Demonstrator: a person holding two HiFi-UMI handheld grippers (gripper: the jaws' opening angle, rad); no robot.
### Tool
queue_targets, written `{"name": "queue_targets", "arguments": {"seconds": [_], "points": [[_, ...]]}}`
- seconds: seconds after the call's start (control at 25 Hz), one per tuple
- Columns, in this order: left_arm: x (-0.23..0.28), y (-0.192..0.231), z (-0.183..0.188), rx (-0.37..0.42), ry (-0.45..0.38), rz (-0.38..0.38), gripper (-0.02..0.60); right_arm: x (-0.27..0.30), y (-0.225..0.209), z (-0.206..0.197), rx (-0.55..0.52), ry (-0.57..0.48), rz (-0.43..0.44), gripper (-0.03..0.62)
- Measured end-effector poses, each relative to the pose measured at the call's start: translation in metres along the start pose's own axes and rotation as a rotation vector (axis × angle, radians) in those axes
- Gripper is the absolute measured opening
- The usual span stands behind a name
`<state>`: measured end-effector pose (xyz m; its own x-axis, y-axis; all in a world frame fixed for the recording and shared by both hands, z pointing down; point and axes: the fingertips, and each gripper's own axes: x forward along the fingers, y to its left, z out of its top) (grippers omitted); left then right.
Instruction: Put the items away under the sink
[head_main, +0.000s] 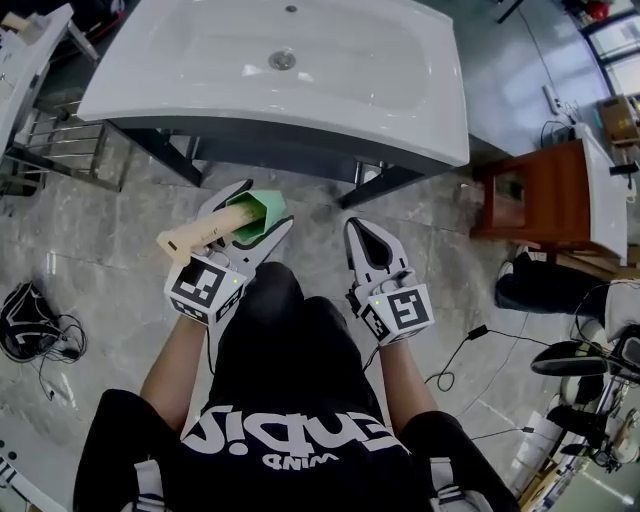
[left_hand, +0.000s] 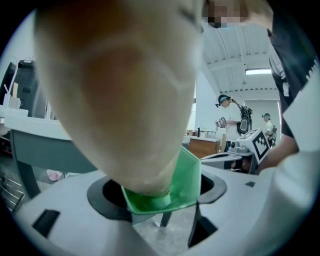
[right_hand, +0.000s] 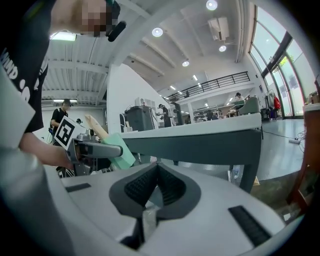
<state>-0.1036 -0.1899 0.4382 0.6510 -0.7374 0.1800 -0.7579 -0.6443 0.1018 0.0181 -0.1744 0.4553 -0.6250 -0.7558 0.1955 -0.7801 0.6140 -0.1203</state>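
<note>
My left gripper (head_main: 258, 225) is shut on a tool with a pale wooden handle (head_main: 203, 233) and a green plastic head (head_main: 265, 211), held in front of the sink's dark frame. In the left gripper view the handle (left_hand: 125, 85) fills most of the frame, and the green head (left_hand: 187, 180) sits between the jaws. My right gripper (head_main: 368, 243) hovers beside it to the right, shut with nothing in it (right_hand: 156, 176). The white sink basin (head_main: 400, 110) lies just ahead. The space under it is hidden from the head view.
A brown wooden cabinet (head_main: 545, 195) stands to the right of the sink, and a metal rack (head_main: 60, 140) to the left. Cables and a black object (head_main: 25, 325) lie on the marble floor at left, with more cables and gear at right (head_main: 590, 365).
</note>
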Motion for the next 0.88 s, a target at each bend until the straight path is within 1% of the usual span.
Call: {"name": "queue_targets", "arguments": {"seconds": [0.36, 0.64, 0.88], "points": [[0.027, 0.031, -0.061, 0.03, -0.038, 0.009, 0.348, 0.033, -0.026, -0.055, -0.023, -0.063, -0.028, 0.018], [0.05, 0.046, -0.114, 0.07, -0.06, -0.004, 0.348, 0.051, -0.045, -0.112, -0.056, -0.096, -0.046, 0.018], [0.059, 0.053, -0.141, 0.078, -0.095, -0.008, 0.348, 0.065, -0.053, -0.136, -0.084, -0.131, -0.04, 0.018]]}}
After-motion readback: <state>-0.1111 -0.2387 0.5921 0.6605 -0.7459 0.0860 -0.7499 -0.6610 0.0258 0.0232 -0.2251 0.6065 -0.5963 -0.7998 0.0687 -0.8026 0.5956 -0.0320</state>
